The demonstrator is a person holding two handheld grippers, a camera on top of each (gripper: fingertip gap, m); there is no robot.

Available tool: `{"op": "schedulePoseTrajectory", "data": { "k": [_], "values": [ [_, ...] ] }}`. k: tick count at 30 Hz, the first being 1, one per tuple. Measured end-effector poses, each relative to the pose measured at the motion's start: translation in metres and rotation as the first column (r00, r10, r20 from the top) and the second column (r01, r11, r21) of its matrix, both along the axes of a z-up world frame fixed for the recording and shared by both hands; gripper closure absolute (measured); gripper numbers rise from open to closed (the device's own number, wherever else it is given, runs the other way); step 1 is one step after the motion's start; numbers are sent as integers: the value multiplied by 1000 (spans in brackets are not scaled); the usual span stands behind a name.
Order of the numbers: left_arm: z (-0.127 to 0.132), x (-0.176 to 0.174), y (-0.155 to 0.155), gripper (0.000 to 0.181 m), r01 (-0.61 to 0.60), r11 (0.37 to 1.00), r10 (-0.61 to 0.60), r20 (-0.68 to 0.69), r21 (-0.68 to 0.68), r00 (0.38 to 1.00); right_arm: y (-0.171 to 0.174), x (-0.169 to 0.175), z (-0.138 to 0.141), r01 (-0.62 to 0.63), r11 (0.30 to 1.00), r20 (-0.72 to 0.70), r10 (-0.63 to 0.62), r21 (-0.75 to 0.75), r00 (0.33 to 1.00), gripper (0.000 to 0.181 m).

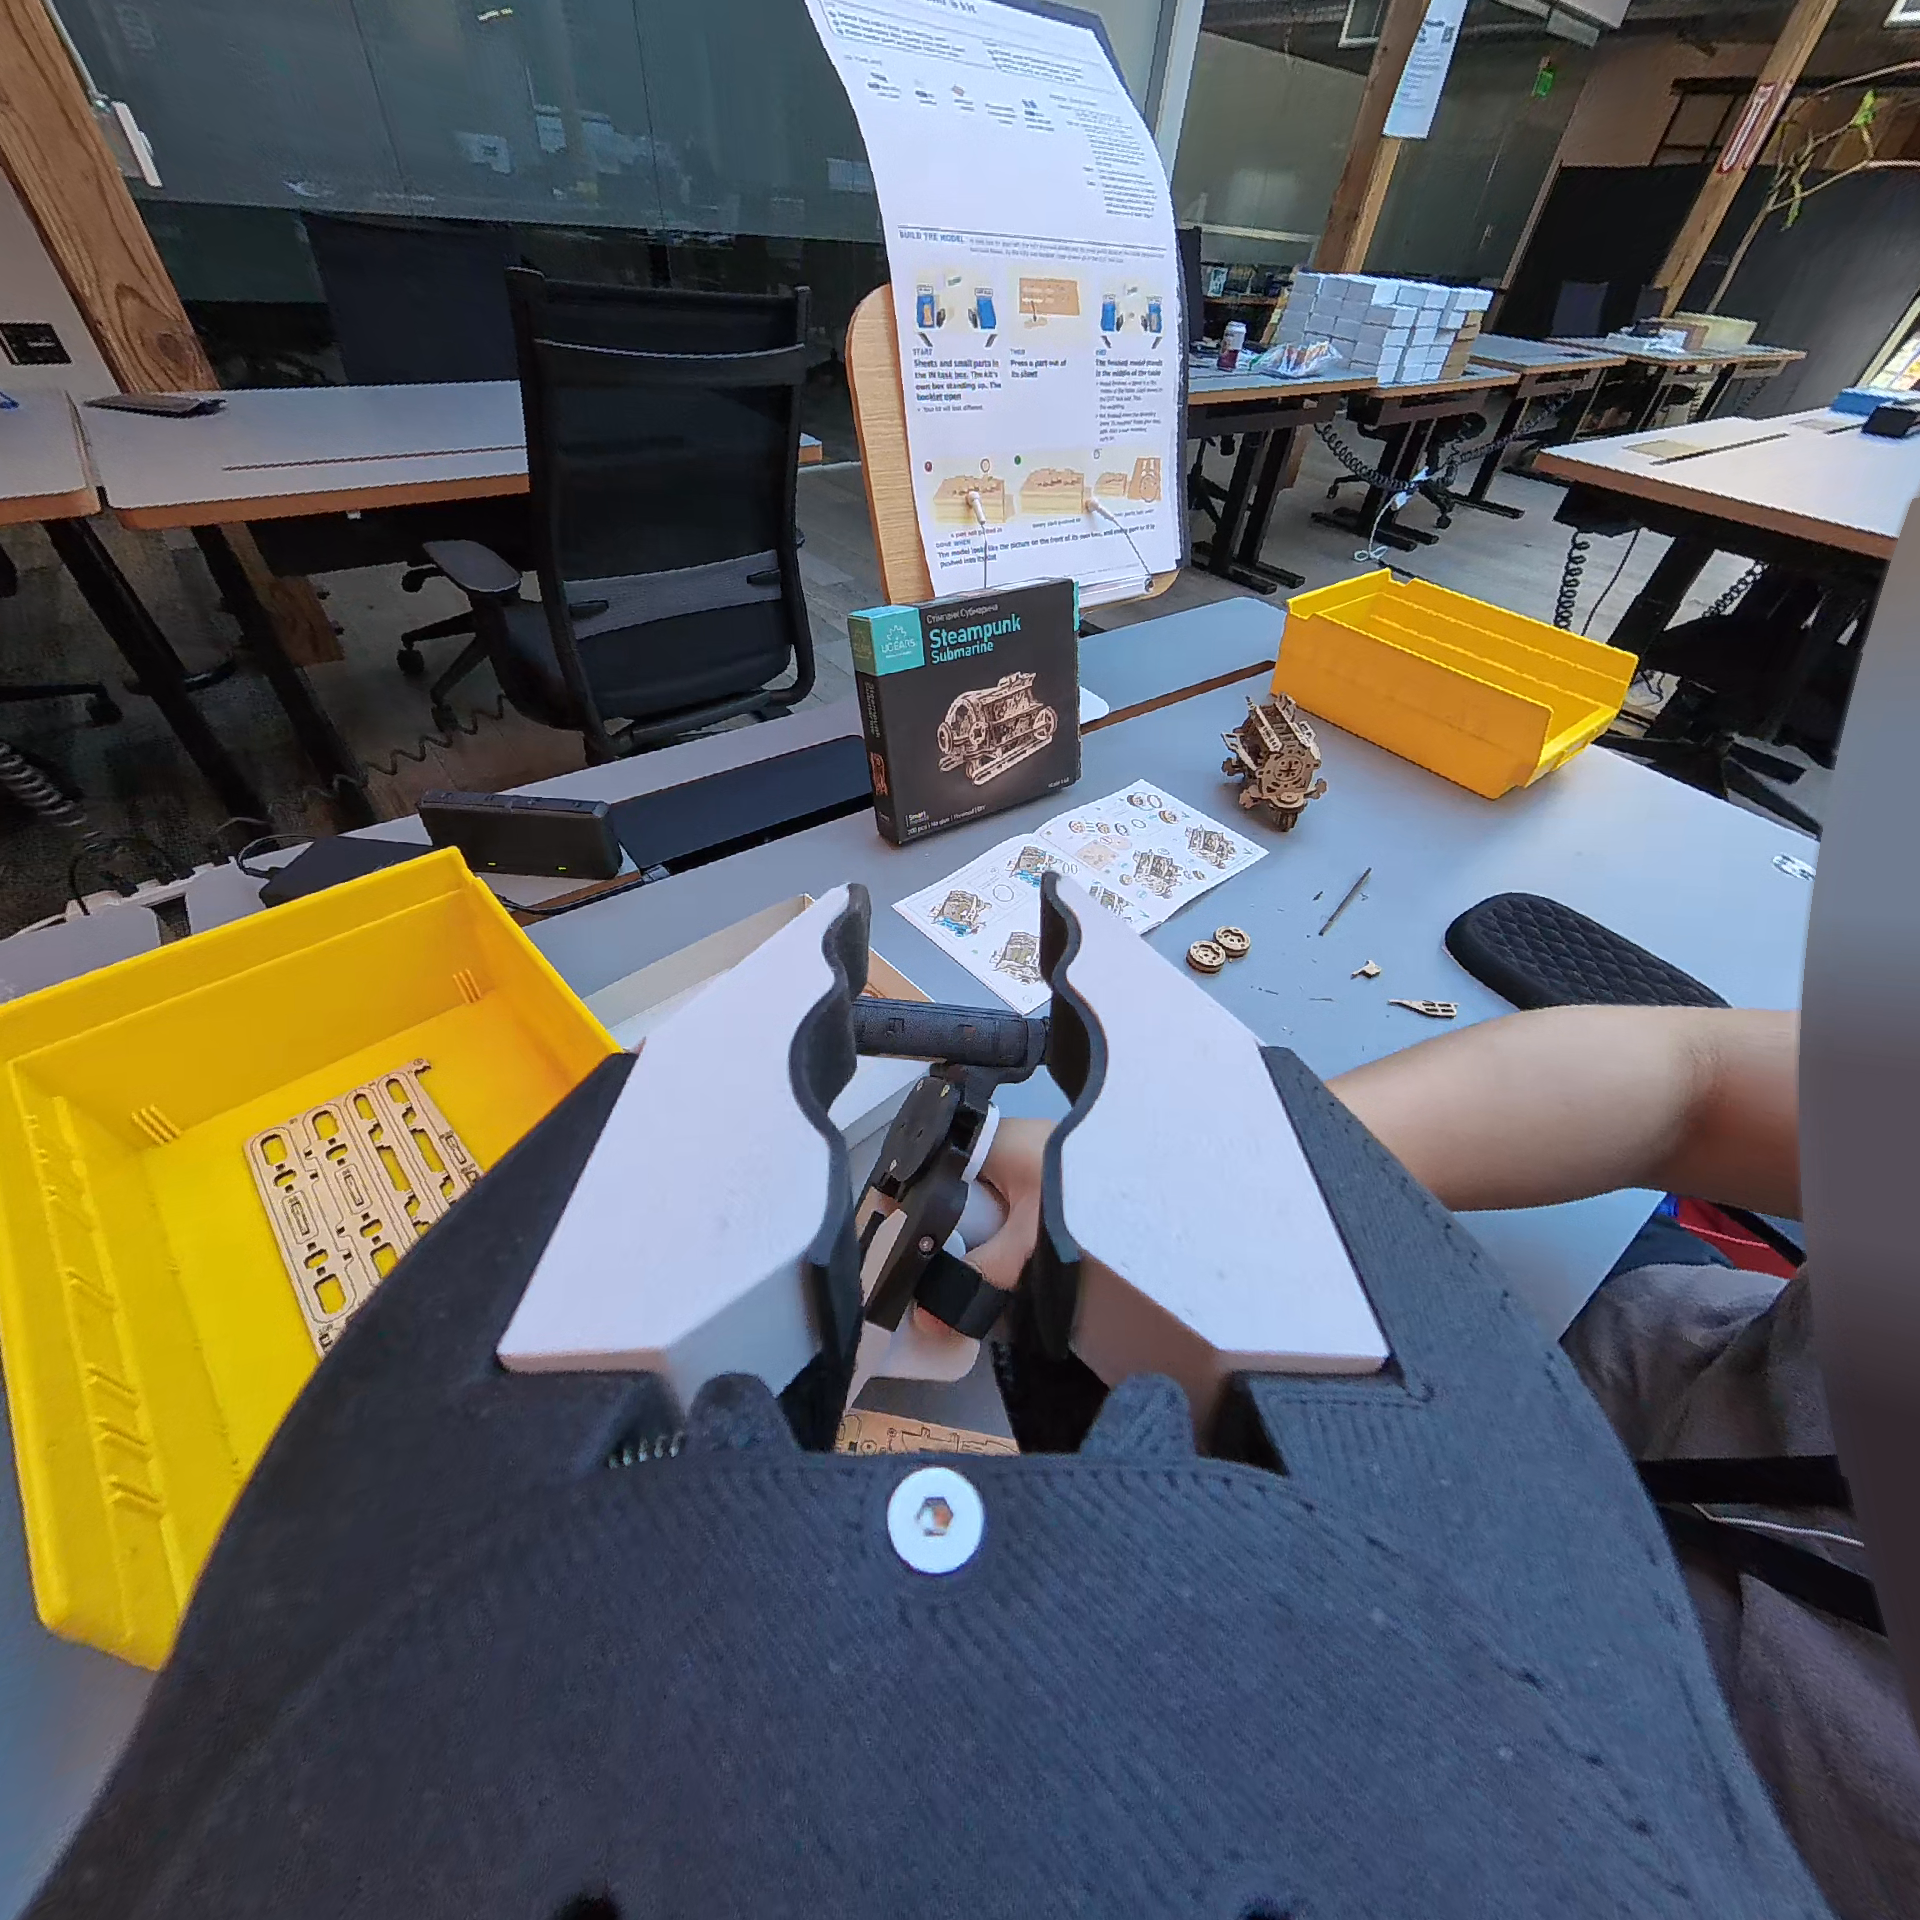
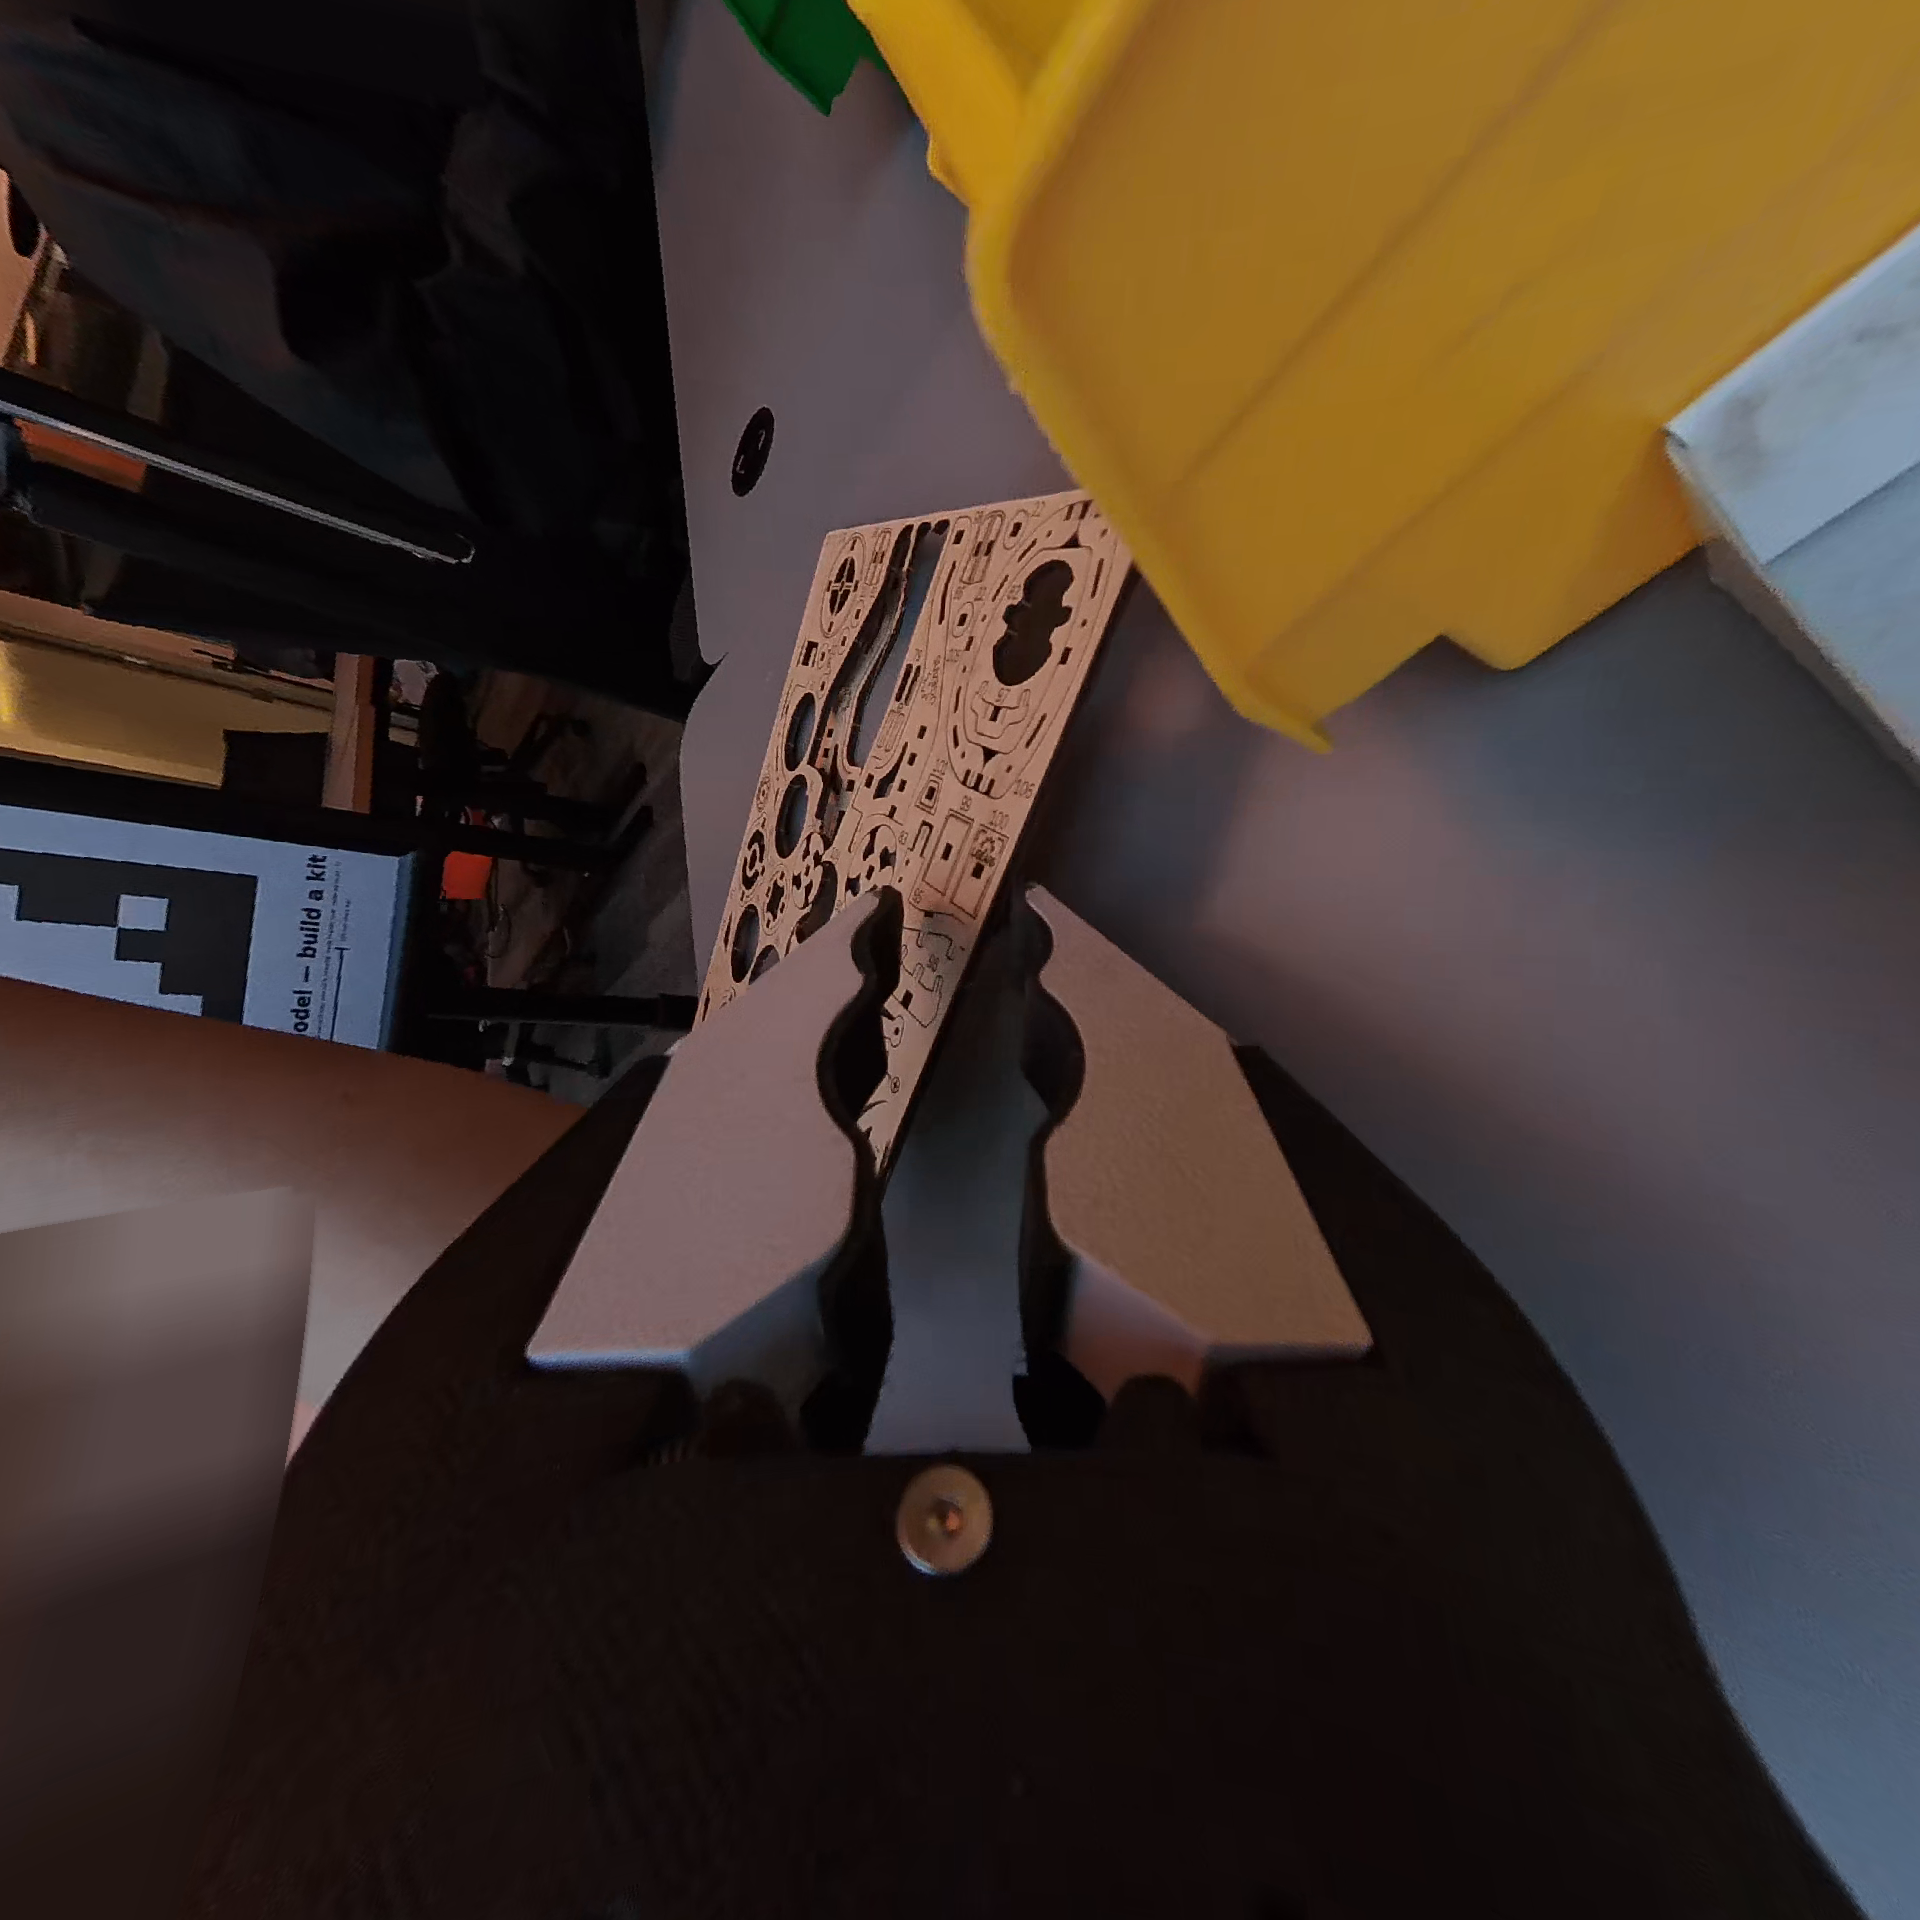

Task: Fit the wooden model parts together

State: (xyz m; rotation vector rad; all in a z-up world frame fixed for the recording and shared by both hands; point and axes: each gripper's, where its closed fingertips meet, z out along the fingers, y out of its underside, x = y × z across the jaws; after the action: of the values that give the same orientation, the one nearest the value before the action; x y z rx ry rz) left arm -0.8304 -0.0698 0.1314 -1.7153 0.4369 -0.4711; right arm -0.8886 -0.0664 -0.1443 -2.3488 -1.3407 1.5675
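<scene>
Grey desks fill an open workshop; on the nearest table [image 1: 1455, 862] stand a dark kit box [image 1: 971, 717] bearing print, an open picture booklet [image 1: 1091, 873] and a part-built wooden model [image 1: 1270, 758]. Left gripper [image 1: 954, 896], white fingers with wavy black pads, is spread, empty. A punched plywood sheet [image 1: 353, 1195] lies in the yellow bin [image 1: 125, 1195].

Right wrist view, dim: right gripper [image 2: 956, 899] is parted around a thin laser-cut sheet [image 2: 914, 727]; whether the pads grip it is unclear. A glossy yellow bin [image 2: 1403, 312] is cut off above.

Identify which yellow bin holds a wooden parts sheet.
The yellow bin on the left, nearest the left gripper; the wooden parts sheet lies inside. The far right bin shows none.
</scene>
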Motion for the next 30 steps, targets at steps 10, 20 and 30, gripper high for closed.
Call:
{"op": "schedulePoseTrajectory", "data": {
  "k": [10, 20, 30],
  "values": [
    [-1, -4, -3, 150, -13, 1000, 13, 1, -3, 1000, 7, 13, -12, 0, 995, 63, -6, 98, 998, 153],
    [-5, -20, -6, 149, -65, 998, 65, 16, -22, 998, -16, 40, 49, -48, 929, -227, 140, 367, 964, 153],
    [-3, 2, 9, 149, -23, 999, 22, -20, -32, 1000, 8, 149, 85, 206, 530, -344, 174, 823, 923, 153]
  ]
}}
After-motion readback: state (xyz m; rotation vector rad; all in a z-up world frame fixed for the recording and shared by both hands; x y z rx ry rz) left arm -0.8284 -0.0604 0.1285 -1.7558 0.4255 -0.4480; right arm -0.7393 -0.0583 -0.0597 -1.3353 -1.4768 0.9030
